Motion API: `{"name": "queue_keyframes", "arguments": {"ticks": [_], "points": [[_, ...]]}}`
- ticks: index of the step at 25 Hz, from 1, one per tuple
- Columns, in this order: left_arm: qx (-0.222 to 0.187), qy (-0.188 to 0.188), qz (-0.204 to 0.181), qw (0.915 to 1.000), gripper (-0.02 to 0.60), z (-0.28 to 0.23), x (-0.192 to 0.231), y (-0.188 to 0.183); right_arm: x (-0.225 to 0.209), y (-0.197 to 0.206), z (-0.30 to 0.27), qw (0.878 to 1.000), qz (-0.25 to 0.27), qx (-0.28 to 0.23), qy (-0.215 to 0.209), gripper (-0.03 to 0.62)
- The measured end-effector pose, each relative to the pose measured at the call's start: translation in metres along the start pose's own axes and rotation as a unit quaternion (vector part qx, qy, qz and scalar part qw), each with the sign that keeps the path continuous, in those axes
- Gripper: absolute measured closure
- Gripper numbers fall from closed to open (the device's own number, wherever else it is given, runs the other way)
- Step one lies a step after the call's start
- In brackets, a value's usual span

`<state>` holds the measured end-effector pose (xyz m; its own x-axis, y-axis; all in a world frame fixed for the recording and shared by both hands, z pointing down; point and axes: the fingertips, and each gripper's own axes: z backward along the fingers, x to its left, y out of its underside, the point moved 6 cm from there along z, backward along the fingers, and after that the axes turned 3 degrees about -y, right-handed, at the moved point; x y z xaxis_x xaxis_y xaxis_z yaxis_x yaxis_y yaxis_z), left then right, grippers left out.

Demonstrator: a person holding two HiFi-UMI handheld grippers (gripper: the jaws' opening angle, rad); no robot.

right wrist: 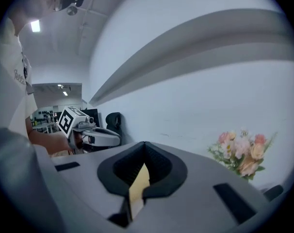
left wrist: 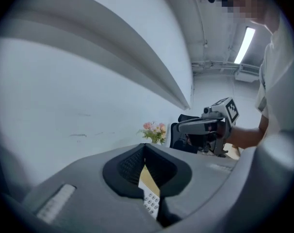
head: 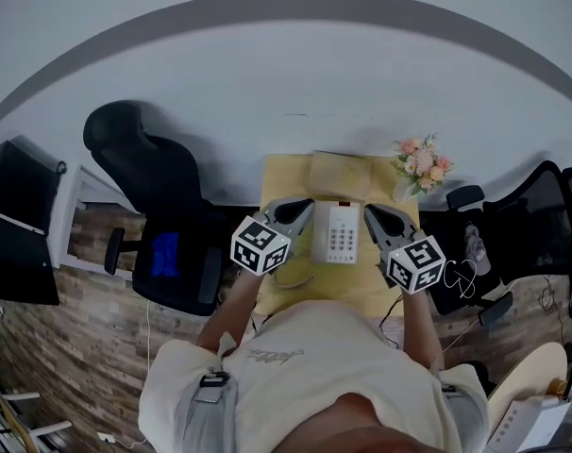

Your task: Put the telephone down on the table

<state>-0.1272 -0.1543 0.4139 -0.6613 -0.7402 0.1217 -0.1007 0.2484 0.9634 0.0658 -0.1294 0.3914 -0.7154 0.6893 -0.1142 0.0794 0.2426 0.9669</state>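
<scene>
Telephone (head: 341, 233): white, lies flat on the yellow table (head: 288, 179), keypad up, near the middle of the top. Not held by either gripper.

Left gripper (head: 307, 208): just beside the telephone on its left in the head view. In the left gripper view its jaws (left wrist: 145, 152) are pressed together with nothing clamped. Through the notch below the closed tips a strip of table and part of the keypad (left wrist: 151, 202) show, so the telephone sits lower than the jaws.

Right gripper (head: 369, 211): just beside the telephone on its right, roughly mirroring the left. In the right gripper view its jaws (right wrist: 144, 150) are also closed tight and empty; only yellow table surface shows through the notch.

Each gripper appears in the other's view, held level, marker cube on top: right one (left wrist: 205, 125), left one (right wrist: 96, 136).

Surroundings: bunch of pink and peach flowers (head: 423, 163) at the far right corner of the table, against the white wall. Black office chair (head: 140, 173) to the left of the table, another black chair (head: 541, 206) to the right. Floor is wood-patterned.
</scene>
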Motion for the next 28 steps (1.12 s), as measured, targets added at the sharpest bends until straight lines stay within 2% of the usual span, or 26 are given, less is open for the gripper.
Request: {"name": "queue_keyframes", "arguments": {"ticks": [3, 9, 14, 20, 28], "points": [[-0.021, -0.012, -0.016, 0.9996, 0.565, 0.002, 0.004, -0.023, 0.003, -0.025, 0.006, 0.999, 0.029, -0.022, 0.013, 0.592], [-0.076, -0.05, -0.052, 0.9945, 0.563, 0.011, 0.009, -0.07, 0.0, -0.054, 0.009, 0.996, 0.054, -0.049, 0.044, 0.592], [-0.116, -0.057, -0.045, 0.9906, 0.563, 0.029, 0.005, -0.089, -0.003, -0.068, 0.016, 0.994, 0.04, -0.086, 0.056, 0.592], [-0.123, -0.076, -0.068, 0.9871, 0.563, 0.042, 0.007, -0.096, 0.001, -0.075, 0.017, 0.993, 0.047, -0.098, 0.053, 0.592], [-0.107, -0.084, -0.048, 0.9896, 0.563, 0.048, 0.018, -0.08, 0.013, -0.066, 0.011, 0.995, 0.038, -0.086, 0.039, 0.592]]}}
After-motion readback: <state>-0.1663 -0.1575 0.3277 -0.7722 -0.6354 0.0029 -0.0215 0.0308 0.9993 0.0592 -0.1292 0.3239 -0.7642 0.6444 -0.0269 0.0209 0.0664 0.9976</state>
